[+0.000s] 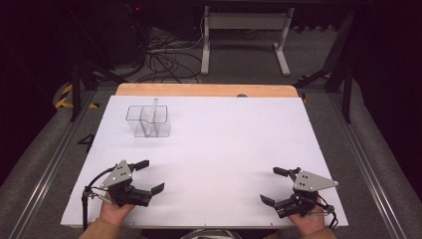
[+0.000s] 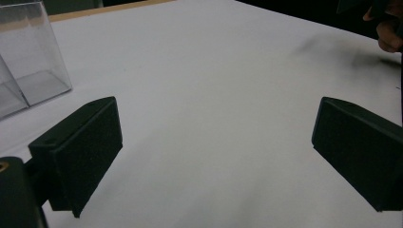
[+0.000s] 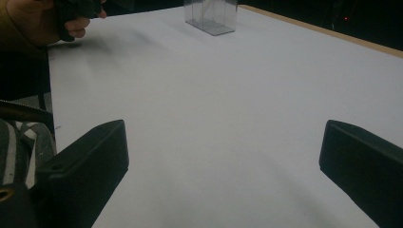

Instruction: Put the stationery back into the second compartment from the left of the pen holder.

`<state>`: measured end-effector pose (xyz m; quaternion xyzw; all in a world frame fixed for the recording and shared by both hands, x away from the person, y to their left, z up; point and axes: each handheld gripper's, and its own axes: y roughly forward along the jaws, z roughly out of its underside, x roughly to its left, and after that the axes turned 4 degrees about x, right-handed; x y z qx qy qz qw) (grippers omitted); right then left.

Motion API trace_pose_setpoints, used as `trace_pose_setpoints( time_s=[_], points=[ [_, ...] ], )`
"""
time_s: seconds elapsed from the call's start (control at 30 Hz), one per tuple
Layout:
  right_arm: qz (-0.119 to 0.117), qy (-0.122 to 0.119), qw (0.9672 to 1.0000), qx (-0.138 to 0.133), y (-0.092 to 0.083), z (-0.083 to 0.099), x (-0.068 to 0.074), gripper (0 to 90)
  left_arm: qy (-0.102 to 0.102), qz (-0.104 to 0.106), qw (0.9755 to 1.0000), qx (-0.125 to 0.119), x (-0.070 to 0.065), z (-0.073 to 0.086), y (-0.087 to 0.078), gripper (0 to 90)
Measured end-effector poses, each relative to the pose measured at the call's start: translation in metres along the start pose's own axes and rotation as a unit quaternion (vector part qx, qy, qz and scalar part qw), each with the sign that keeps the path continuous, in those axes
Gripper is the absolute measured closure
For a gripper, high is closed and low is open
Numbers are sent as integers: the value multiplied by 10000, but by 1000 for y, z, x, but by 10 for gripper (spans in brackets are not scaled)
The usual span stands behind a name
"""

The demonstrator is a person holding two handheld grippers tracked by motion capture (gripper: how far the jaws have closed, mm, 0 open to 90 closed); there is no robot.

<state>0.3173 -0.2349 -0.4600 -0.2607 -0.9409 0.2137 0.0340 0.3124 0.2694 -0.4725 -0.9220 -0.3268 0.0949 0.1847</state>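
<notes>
Both claws, left (image 1: 152, 175) and right (image 1: 272, 185), gape empty; ahead, clear box (image 1: 148, 121) probably light, brittle, slippery: grip one wall.

even overhead light on the white table (image 1: 224, 149), dark surroundings; gripper views dim, softly blurred.
</notes>
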Motion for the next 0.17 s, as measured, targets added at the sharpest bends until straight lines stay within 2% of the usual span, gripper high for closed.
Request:
trace_pose_setpoints(
  time_s=[0.17],
  points=[
    [6, -1, 10000, -13, 0, 0, -1, 29, -8, -22, 10000, 87, 0, -3, -3, 38]
  ],
)
